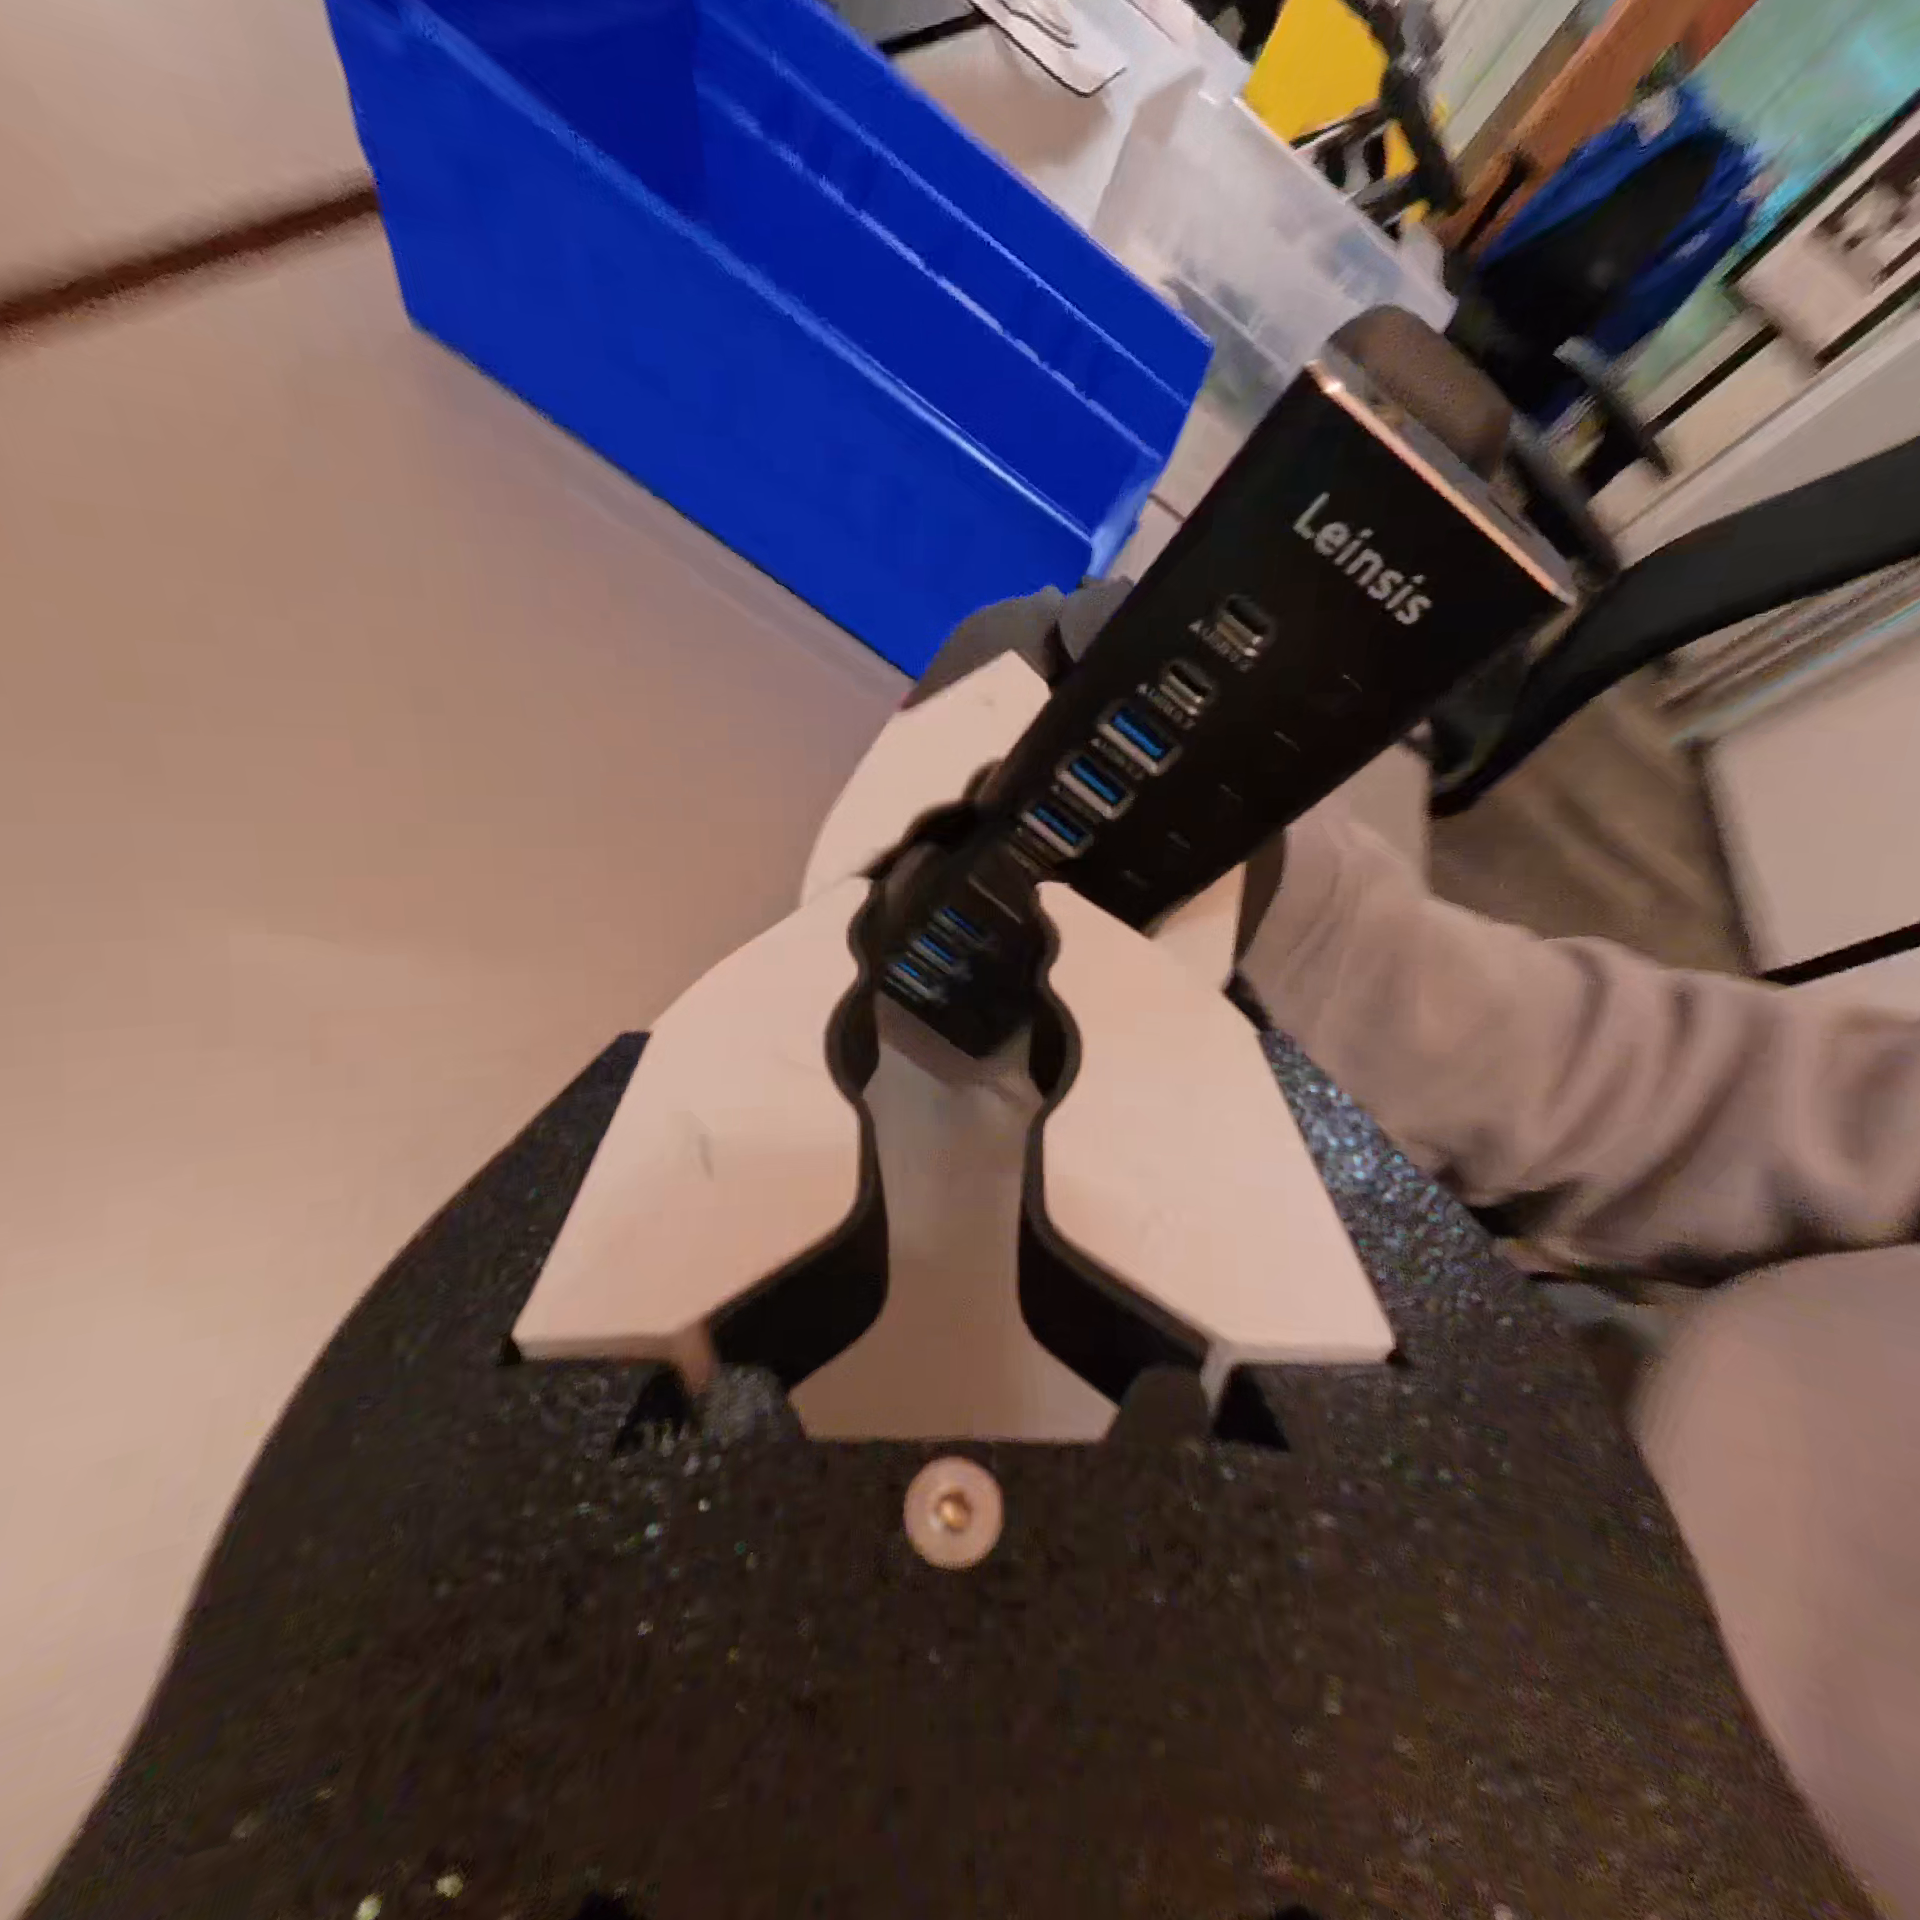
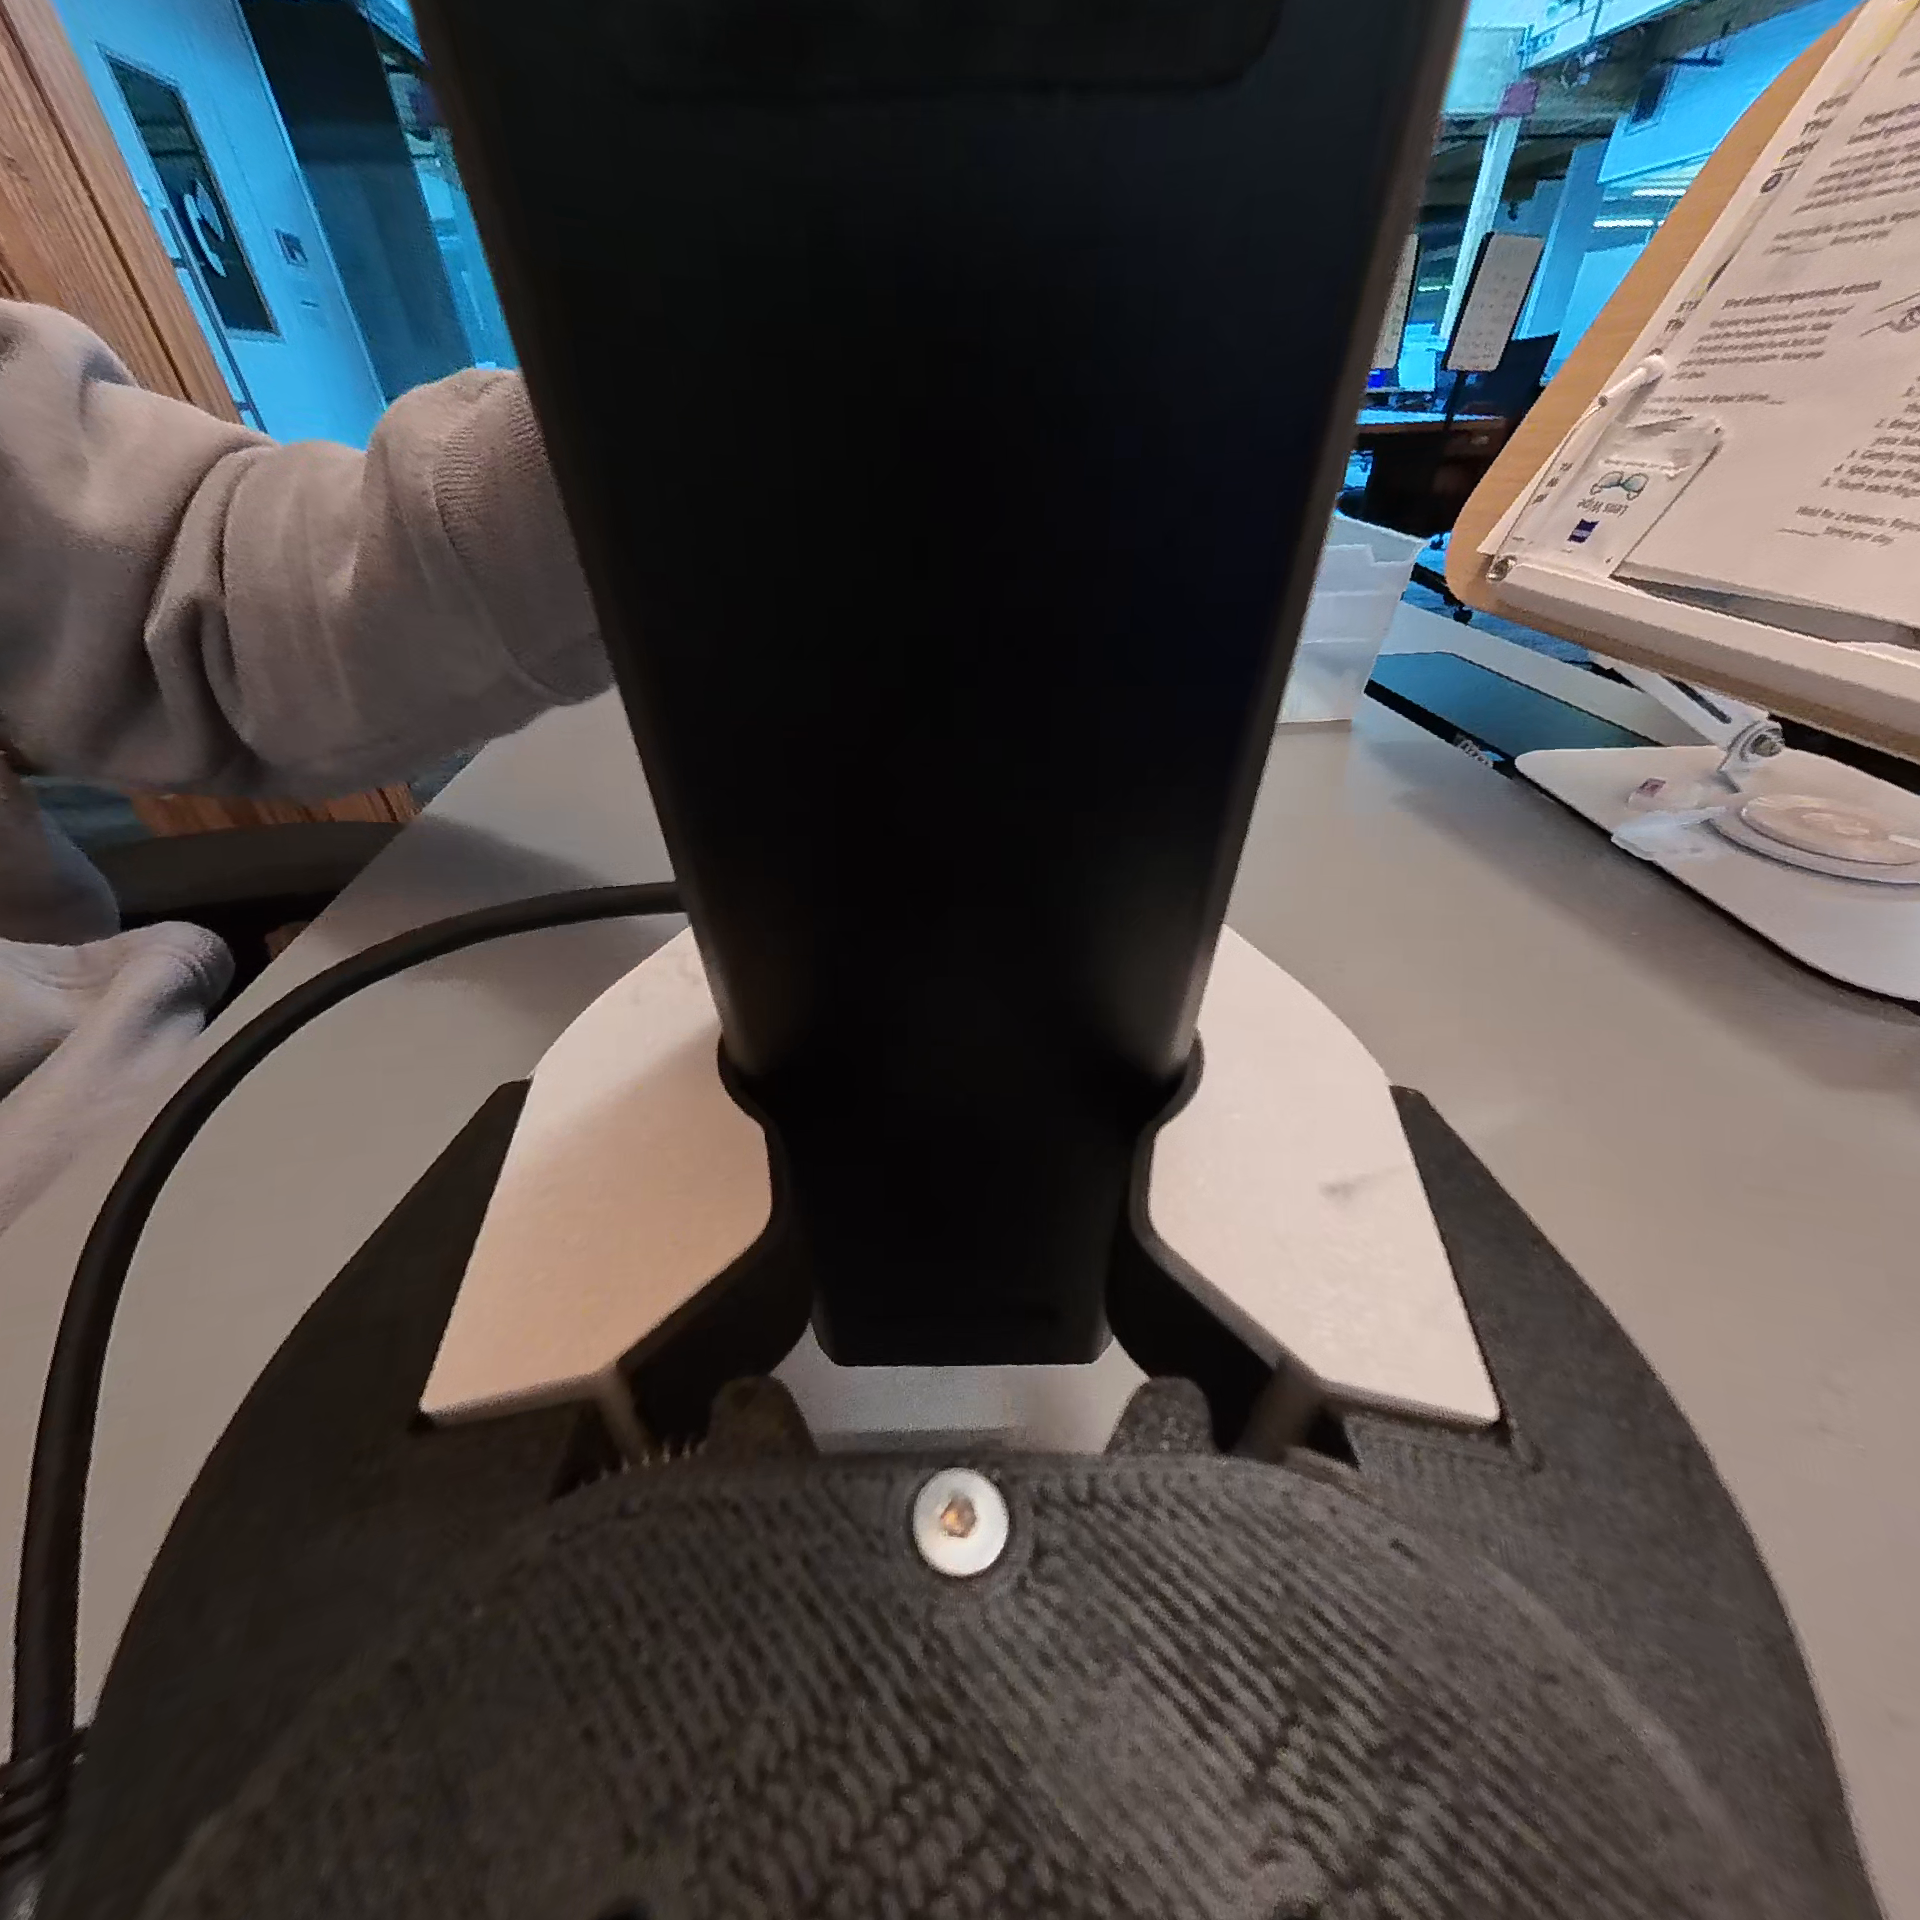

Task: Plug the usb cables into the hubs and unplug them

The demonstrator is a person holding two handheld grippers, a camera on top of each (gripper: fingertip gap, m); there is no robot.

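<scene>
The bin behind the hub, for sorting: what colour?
Blue bin, clearest in the left wrist view.

We see a black USB hub with blue ports, a bright blue bin at the upper left of the frame, pale beige fingers on speckled black mounts, a grey sleeve, and a black cable at the left.

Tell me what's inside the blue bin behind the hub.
In the left wrist view, only the blue bin's blue inner walls and a dividing ridge show; its floor is hidden by the near wall, so any contents cannot be seen. The black hub, gripped by the left claw, covers the bin's right corner.
</scene>
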